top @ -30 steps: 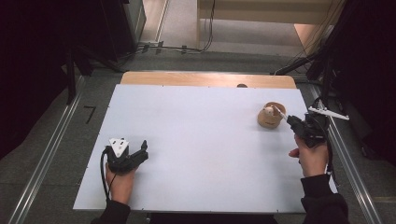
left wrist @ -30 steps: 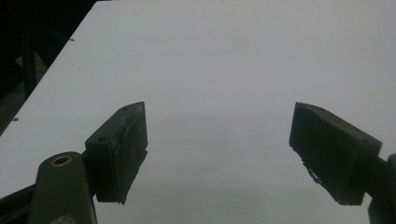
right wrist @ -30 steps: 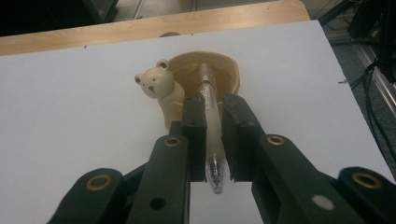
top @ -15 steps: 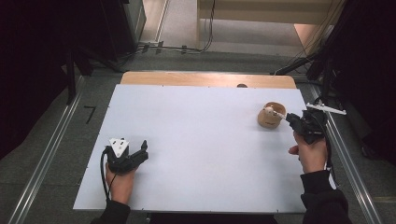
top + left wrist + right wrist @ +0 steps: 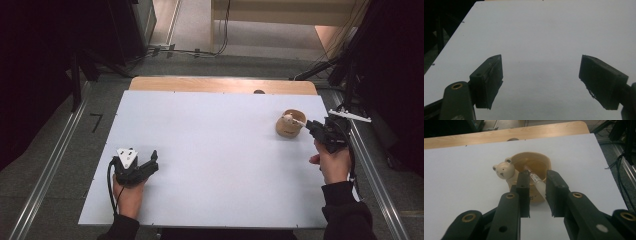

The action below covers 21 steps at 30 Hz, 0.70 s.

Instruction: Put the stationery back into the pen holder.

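Note:
A tan ceramic cup (image 5: 287, 131) with a small bear figure (image 5: 503, 170) on its rim stands at the right side of the white table. A thin white pen (image 5: 535, 180) leans out of the cup (image 5: 544, 161) towards me. My right gripper (image 5: 537, 177) has its jaws on either side of the pen's near end, with a small gap on the left side. In the high view the right gripper (image 5: 314, 128) sits just right of the cup. My left gripper (image 5: 150, 161) rests on the table at the front left; it (image 5: 541, 72) is open wide over bare board.
The white table board (image 5: 215, 150) has a wooden strip (image 5: 220, 85) along its far edge. Metal rails (image 5: 50, 170) run along both sides of the table. Cables lie on the floor behind and to the right.
My right gripper has crept slightly forward and left towards the cup. The left gripper has not moved.

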{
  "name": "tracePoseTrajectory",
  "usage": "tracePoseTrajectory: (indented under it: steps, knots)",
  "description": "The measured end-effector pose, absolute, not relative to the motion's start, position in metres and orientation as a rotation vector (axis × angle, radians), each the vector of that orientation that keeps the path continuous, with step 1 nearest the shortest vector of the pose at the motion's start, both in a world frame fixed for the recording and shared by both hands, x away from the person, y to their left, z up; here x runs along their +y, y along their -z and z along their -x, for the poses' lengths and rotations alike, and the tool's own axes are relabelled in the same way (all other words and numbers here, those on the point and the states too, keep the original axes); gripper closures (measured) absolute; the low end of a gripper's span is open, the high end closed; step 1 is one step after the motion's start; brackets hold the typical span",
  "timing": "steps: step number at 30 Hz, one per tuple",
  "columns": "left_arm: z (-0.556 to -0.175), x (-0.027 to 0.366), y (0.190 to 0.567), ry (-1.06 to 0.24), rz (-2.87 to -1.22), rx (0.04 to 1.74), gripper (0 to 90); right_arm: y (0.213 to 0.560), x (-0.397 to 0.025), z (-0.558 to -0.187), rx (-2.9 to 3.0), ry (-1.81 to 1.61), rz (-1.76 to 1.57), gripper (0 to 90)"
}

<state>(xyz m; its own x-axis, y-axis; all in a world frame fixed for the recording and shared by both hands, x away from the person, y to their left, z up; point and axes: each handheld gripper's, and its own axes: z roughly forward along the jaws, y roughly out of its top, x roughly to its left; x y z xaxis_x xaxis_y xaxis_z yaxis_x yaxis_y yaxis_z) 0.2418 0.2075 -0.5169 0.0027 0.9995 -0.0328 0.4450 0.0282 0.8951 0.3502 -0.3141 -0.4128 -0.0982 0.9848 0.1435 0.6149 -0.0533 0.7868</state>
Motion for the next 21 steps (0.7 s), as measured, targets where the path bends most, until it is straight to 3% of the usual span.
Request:
tracePoseTrajectory:
  steps: [21]
  knots:
    - [-0.2417,0.2075,0.5169,-0.924,-1.522,1.547,20.0,0.4124,-0.3203,-0.3519,1.715,-1.023,-1.687,67.2]
